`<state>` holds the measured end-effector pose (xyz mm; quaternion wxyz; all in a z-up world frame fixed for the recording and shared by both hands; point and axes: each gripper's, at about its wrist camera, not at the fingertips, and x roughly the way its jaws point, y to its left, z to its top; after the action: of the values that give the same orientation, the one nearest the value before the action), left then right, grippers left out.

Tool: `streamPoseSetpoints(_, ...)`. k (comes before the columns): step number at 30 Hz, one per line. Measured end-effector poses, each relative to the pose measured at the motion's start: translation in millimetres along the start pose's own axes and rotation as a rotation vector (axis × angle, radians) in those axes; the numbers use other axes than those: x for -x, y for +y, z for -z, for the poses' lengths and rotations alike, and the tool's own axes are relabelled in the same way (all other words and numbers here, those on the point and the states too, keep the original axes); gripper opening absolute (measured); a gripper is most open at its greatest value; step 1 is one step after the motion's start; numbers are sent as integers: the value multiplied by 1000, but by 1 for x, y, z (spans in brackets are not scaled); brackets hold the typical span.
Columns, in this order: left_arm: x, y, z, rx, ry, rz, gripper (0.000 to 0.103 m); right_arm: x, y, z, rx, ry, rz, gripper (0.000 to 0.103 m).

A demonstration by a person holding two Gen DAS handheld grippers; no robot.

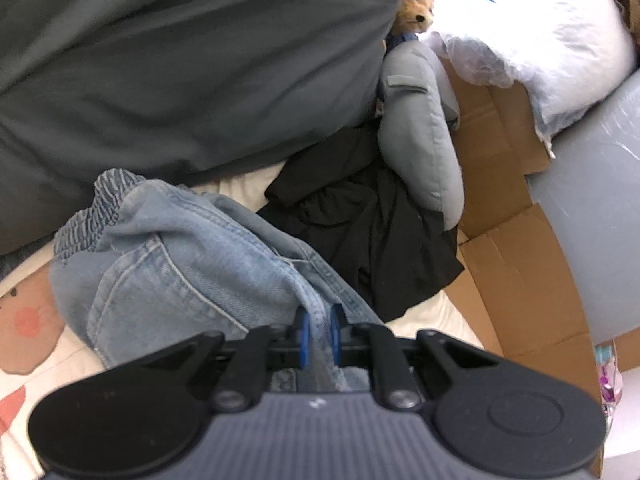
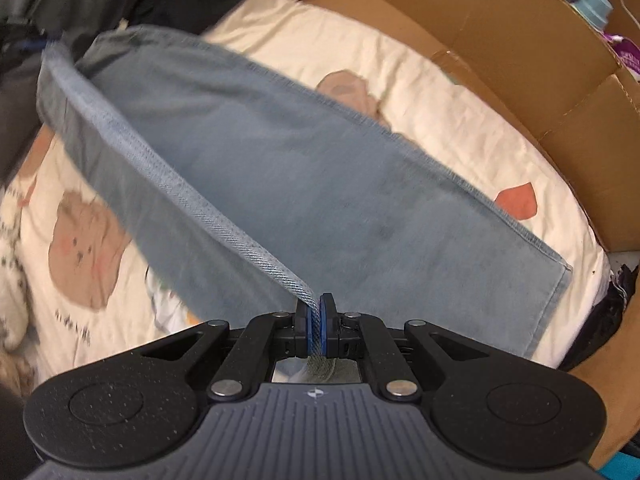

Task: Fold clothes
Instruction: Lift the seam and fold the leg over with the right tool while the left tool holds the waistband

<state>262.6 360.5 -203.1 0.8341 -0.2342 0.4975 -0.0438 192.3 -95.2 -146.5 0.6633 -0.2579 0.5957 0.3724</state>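
Jeans (image 2: pixel 280 184) are clamped by right gripper (image 2: pixel 317 312) at the hem; long axis is run toward 10 o'clock, where left gripper (image 1: pixel 319 320) is pinched on denim.

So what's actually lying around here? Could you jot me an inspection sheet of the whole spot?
Surface: cream bedsheet with bear prints, partly covered.
Job's things: light blue denim jeans, stretched between both grippers; elastic waistband bunched in the left view.
Clutter: crumpled black garment, grey padded neck pillow, dark grey duvet, orange plush toy, white plastic bag.
Grippers: left gripper pinching a denim fold; right gripper clamped on the denim hem.
Cables: thin white cord at the right view's top corner.
Surroundings: brown cardboard sheets beside the bed.
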Motion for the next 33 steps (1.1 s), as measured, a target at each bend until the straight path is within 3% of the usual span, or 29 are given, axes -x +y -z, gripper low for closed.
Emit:
streamPoseSetpoints(12, -76, -20, -14, -25, 27, -22, 11, -58, -53, -44, -90, -60, 7, 1)
streamPoseSetpoints(23, -143, -2, -1, 19, 30, 0, 9, -127, -96, -56, -208, -121, -7, 2)
streamPoseSetpoints(28, -145, 3, 4, 29, -6, 19, 6, -146, -104, -60, -236, -121, -21, 1)
streamPoseSetpoints(33, -124, -5, 1, 9, -55, 52, 6, -121, -107, -61, -267, -139, -53, 1)
